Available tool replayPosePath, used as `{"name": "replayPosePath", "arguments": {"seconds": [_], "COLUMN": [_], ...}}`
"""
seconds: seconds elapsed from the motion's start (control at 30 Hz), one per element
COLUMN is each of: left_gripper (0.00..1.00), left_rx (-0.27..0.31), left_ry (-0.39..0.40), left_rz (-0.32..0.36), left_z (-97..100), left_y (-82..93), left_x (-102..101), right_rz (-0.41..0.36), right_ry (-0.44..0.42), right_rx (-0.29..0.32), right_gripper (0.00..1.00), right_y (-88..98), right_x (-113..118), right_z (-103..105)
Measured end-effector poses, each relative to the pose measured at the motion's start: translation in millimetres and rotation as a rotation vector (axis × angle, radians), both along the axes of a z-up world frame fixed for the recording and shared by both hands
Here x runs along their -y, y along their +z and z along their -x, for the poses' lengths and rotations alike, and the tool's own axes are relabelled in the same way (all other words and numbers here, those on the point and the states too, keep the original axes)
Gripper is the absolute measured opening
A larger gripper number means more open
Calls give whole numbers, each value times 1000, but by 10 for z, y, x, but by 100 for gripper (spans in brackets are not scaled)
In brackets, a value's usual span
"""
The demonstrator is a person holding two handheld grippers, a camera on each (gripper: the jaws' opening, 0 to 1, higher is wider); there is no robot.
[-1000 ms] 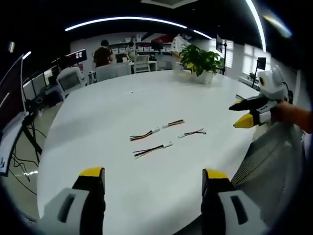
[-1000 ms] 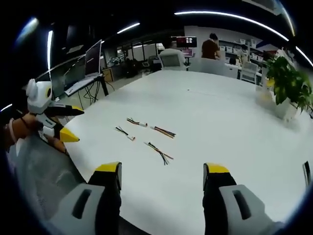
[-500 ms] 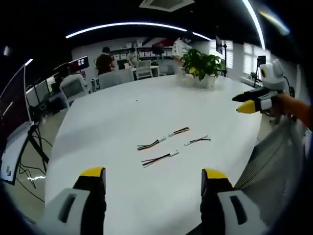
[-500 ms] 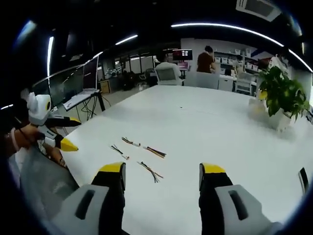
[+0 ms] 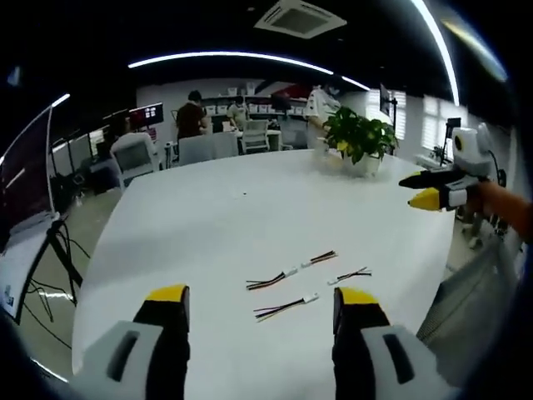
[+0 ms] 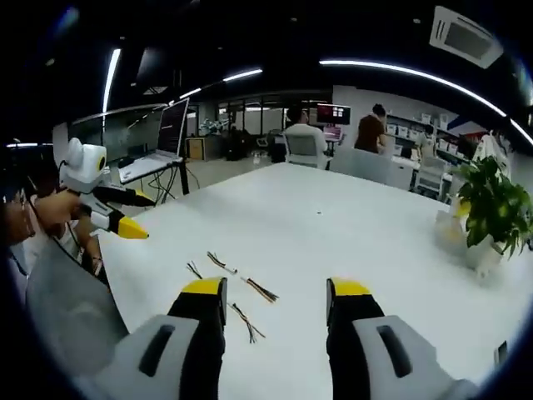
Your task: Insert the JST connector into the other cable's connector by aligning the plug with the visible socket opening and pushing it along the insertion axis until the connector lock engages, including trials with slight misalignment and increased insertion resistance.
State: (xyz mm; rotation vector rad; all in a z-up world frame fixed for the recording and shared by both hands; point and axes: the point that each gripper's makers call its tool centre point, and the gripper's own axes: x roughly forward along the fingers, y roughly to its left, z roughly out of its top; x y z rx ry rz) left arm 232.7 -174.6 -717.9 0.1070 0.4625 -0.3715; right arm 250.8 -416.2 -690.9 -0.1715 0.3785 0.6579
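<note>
A wide white worktop (image 5: pixel 208 217) is stretching across an open office, a potted plant (image 5: pixel 360 137) standing at its far side and people sitting at desks beyond. Both tools are hovering above the near edge, well apart from the cables. The left tool (image 5: pixel 260 302) is standing wide and empty, as is the right tool (image 6: pixel 275 292), each also showing in the other's view, held by a hand off to the side.

Four short cables are lying loose on the worktop in a small cluster: a joined-looking pair (image 5: pixel 291 272) end to end, white connectors meeting in the middle, a third cable (image 5: pixel 286 307) just nearer the left tool, and a fourth (image 5: pixel 350 274) beside them to the right. In the right gripper view the same cables (image 6: pixel 240 287) are lying just beyond the tool's tips, one partly hidden behind a jaw. At this size it is hard to say which ends are plug and which socket, or whether the pair is really mated.

The step in hand appears to be the approach. Doing it well likely means each tool taking one cable just behind its white housing, not by the wires, so plug and socket can be lined up squarely before any push.
</note>
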Motion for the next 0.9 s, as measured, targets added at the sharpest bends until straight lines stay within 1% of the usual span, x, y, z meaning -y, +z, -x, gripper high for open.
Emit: {"name": "replayPosePath", "arguments": {"seconds": [0.1, 0.13, 0.2, 0.3, 0.47, 0.6, 0.83, 0.87, 0.9], "left_gripper": [65, 65, 64, 63, 61, 57, 55, 55, 55], "left_rx": [9, 11, 25, 35, 51, 59, 66, 68, 70], "left_ry": [-18, -24, -29, -43, -92, -125, -157, -159, -163], "left_rz": [-4, -8, -57, -91, -97, -77, -108, -116, -123], "left_z": [-68, -88, -148, -240, -351, -428, -559, -571, -592], "left_y": [36, 47, 58, 54, 104, 132, 126, 125, 127], "left_x": [45, 57, 35, 42, 140, 206, 262, 265, 273], "right_rz": [11, 10, -13, -19, -11, -40, -32, -39, -79], "right_ry": [24, 25, 29, 37, 74, 97, 129, 131, 136], "right_rx": [7, -1, -44, -34, -10, -30, -27, -30, -43], "right_gripper": [43, 43, 42, 41, 39, 37, 34, 34, 34], "right_y": [1, -15, -52, -37, -19, -27, -17, -9, 19], "right_x": [-41, -45, -77, -117, -227, -305, -364, -368, -399], "right_z": [-73, -99, -122, -179, -282, -340, -428, -438, -444]}}
